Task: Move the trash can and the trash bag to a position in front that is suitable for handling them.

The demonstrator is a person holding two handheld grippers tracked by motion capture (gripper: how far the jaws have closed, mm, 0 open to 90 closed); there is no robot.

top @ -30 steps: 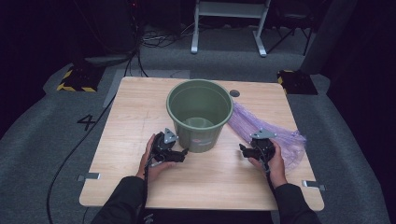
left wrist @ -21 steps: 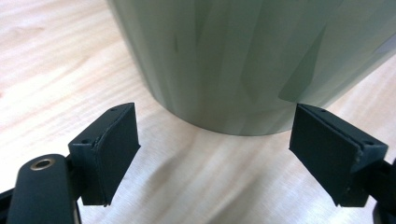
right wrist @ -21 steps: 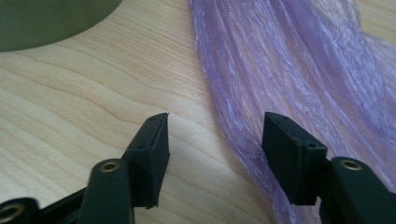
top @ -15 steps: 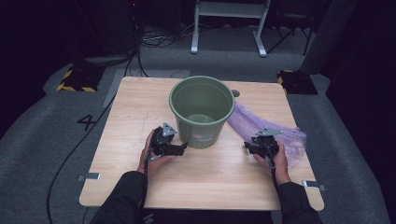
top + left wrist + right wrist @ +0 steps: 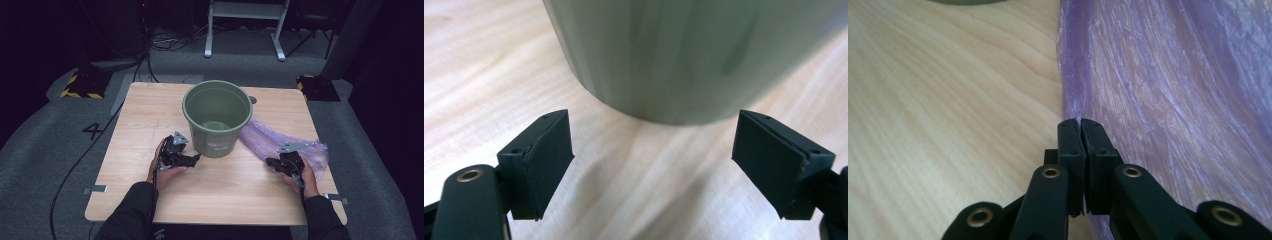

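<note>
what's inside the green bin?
The green bin shows a bare inner wall and floor, nothing loose inside. The near inner wall is hidden by its rim. The purple plastic bag lies outside, beside it.

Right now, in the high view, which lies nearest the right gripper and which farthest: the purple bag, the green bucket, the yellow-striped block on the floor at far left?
From the right gripper:
1. Purple bag, pinched at its edge.
2. Green bucket, table centre.
3. Yellow-striped block, on the floor, far left.

Green bucket [image 5: 217,119] standing upright on wooden table [image 5: 135,125]. Purple plastic bag [image 5: 280,142] lying flat right of bucket, touching its base. Left gripper [image 5: 192,159] resting just beside bucket's wall. Right gripper [image 5: 272,162] sitting at bag's near edge, its jaws having just been closing.
</note>
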